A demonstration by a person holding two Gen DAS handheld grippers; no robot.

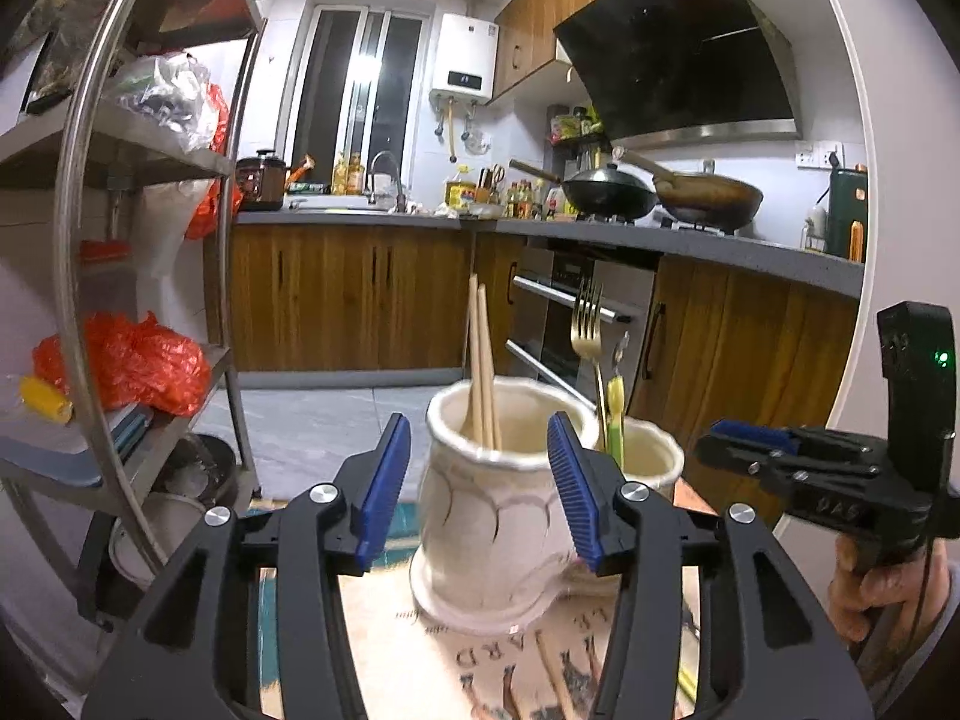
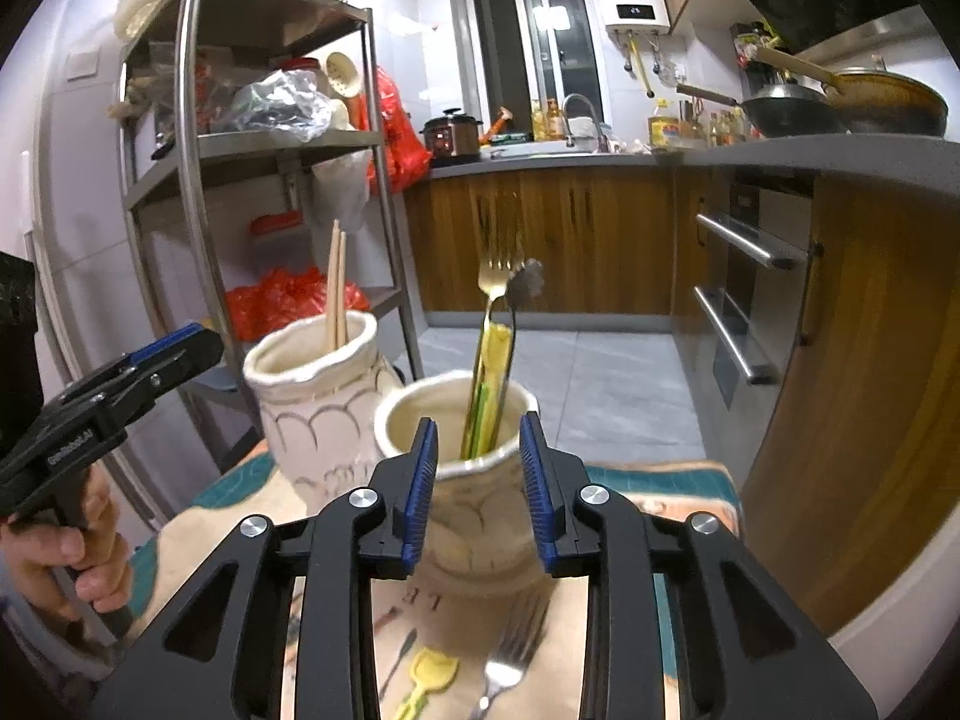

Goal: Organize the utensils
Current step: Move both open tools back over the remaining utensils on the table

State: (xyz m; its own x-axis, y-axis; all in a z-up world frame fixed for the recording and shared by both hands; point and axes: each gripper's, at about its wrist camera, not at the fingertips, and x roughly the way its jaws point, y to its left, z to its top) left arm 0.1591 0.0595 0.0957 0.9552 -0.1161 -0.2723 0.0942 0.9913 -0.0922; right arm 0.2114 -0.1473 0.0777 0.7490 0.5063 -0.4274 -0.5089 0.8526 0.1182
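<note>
Left wrist: cream ribbed vase [image 1: 486,516] (glazed) holds chopsticks [image 1: 483,360].

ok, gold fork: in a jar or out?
In. The gold fork stands tines up inside the right jar, beside yellow-handled utensils.

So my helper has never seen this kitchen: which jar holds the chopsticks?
On the printed cloth stand two cream jars. The taller jar on the left holds two wooden chopsticks; its neighbour holds a gold fork.
</note>
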